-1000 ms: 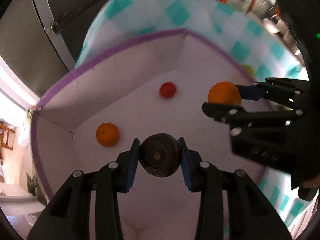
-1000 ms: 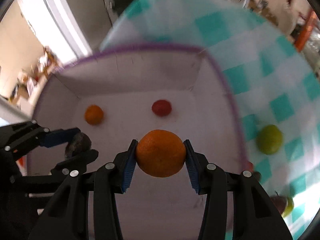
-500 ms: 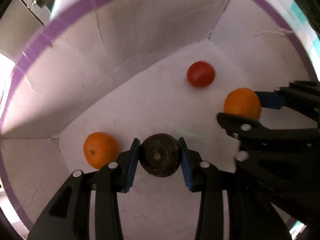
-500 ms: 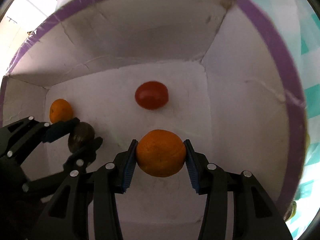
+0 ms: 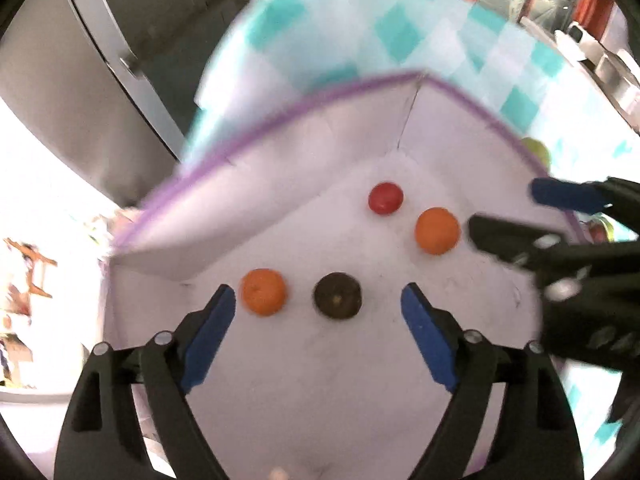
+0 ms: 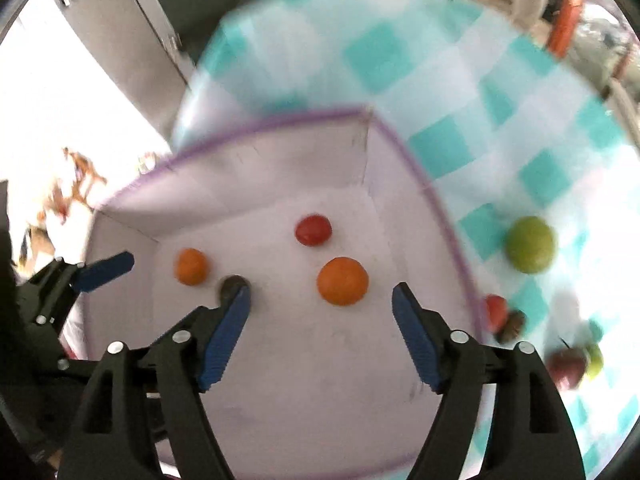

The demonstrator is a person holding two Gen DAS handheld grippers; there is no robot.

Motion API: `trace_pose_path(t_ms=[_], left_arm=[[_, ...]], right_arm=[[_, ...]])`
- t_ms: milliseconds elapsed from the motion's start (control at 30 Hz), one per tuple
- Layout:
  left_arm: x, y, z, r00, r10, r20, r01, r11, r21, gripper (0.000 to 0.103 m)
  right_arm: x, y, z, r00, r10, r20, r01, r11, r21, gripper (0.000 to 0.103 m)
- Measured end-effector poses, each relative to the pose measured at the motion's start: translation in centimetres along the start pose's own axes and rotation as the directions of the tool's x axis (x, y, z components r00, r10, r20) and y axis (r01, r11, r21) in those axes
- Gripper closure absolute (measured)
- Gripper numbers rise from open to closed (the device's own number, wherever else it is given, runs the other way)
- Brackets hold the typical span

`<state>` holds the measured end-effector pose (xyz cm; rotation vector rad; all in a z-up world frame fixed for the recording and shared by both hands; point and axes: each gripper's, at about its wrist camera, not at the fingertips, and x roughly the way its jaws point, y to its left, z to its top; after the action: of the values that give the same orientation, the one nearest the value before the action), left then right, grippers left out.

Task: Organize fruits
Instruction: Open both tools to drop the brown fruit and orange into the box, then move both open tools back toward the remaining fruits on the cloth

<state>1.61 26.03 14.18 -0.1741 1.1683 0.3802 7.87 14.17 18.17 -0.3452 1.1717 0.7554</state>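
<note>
Released since a second ago — dark fruit (image 5: pixel 337 295) and orange (image 6: pixel 342 281) lie in box (image 5: pixel 248 216); left gripper (image 5: pixel 318 302) and right gripper (image 6: pixel 321 300) jaws opening, gripping nothing.

- The dark fruit (image 6: pixel 231 285) in the right wrist view sits half behind the right gripper's left pad (image 6: pixel 225 332), only its upper part showing
- Small fruits (image 6: pixel 505 316) just right of the box rim (image 6: pixel 460 248) are smeared together; their kinds cannot be told
- A green fruit (image 5: pixel 535 149) peeks over the box's far right wall in the left wrist view, mostly hidden
- The checked cloth (image 5: pixel 360 28) blurs at its far edge
- Right gripper (image 5: pixel 516 216) is blurred and cut by the right frame edge
</note>
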Motion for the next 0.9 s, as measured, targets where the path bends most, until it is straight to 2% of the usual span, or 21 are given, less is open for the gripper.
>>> trace_pose_path(t_ms=[100, 167, 233, 267, 367, 433, 500, 667, 800, 900], left_arm=[[-6.4, 1.3, -1.8, 0.994, -0.010, 0.108, 0.009, 1.000, 0.015, 0.008], [-10.8, 1.2, -3.0, 0.979, -0.023, 0.201, 0.017, 0.999, 0.030, 0.005], [-14.7, 0.5, -4.0, 0.957, -0.050, 0.287, 0.033, 0.997, 0.064, 0.003], [-16.8, 0.0, -4.8, 0.938, -0.071, 0.338, 0.043, 0.995, 0.091, 0.002], [-20.5, -1.5, -7.9, 0.899, -0.126, 0.420, 0.062, 0.985, 0.162, 0.002], [-22.1, -3.6, -9.7, 0.880, -0.158, 0.448, 0.067, 0.975, 0.212, 0.002], [-23.9, -5.4, -11.9, 0.861, -0.219, 0.460, 0.089, 0.954, 0.287, 0.002], [-25.0, -9.0, -15.8, 0.833, -0.352, 0.426, 0.147, 0.884, 0.445, 0.002], [-24.8, -10.7, -18.8, 0.827, -0.420, 0.374, 0.157, 0.811, 0.564, 0.002], [-23.7, -11.4, -19.8, 0.828, -0.450, 0.335, 0.172, 0.772, 0.612, 0.002]], right_arm=[[-6.5, 0.8, -1.2, 0.994, -0.022, 0.105, 0.020, 1.000, 0.021, 0.025], [-10.6, 1.3, -2.0, 0.984, -0.053, 0.168, 0.049, 0.998, 0.028, 0.021], [-13.9, 1.4, -3.6, 0.974, -0.082, 0.213, 0.075, 0.996, 0.040, 0.018], [-15.8, 1.4, -5.1, 0.965, -0.104, 0.239, 0.095, 0.994, 0.047, 0.018], [-20.5, 1.2, -9.2, 0.943, -0.163, 0.290, 0.149, 0.986, 0.068, 0.018], [-22.8, 1.1, -12.1, 0.928, -0.193, 0.318, 0.175, 0.981, 0.083, 0.017], [-25.5, 0.7, -15.0, 0.910, -0.230, 0.344, 0.205, 0.973, 0.109, 0.016], [-29.7, 0.3, -21.3, 0.868, -0.308, 0.388, 0.261, 0.950, 0.171, 0.016], [-31.4, 0.1, -25.0, 0.836, -0.361, 0.413, 0.291, 0.930, 0.222, 0.016], [-32.0, -0.1, -27.4, 0.817, -0.387, 0.427, 0.299, 0.918, 0.260, 0.016]])
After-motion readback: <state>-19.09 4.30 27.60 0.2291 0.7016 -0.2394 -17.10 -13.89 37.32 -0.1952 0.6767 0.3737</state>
